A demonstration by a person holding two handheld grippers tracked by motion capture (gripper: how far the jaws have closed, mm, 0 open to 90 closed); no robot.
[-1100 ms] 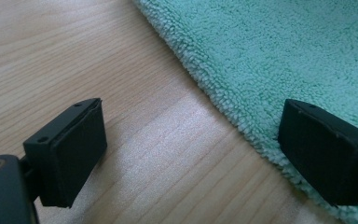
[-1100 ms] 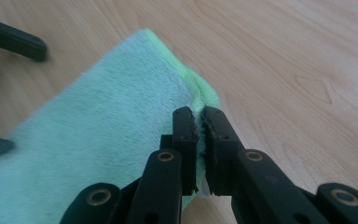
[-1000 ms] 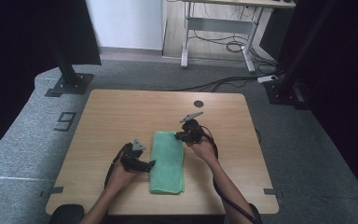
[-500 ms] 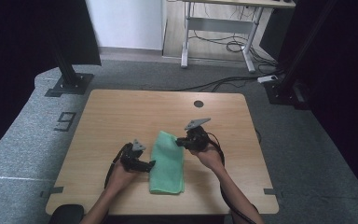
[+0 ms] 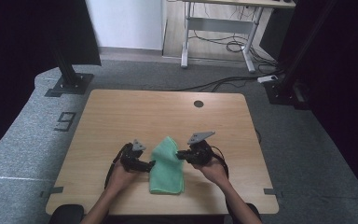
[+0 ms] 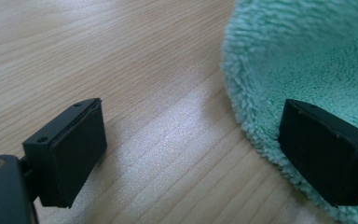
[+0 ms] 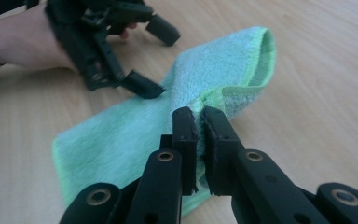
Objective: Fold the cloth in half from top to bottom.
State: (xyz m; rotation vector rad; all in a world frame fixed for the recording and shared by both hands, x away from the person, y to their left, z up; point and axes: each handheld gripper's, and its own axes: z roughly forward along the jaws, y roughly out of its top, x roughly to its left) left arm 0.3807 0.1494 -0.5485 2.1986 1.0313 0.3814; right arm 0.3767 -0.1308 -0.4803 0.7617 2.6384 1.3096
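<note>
In the right gripper view, the right claw is pinched almost closed on a raised fold of the green towel at the frame's centre, lifting that edge off the desk. The left claw stands wide open, gripping nothing, one jaw over bare wood at lower left and the other over the towel's fluffy edge at lower right. In the high view the towel lies low and centre between both hands.
</note>
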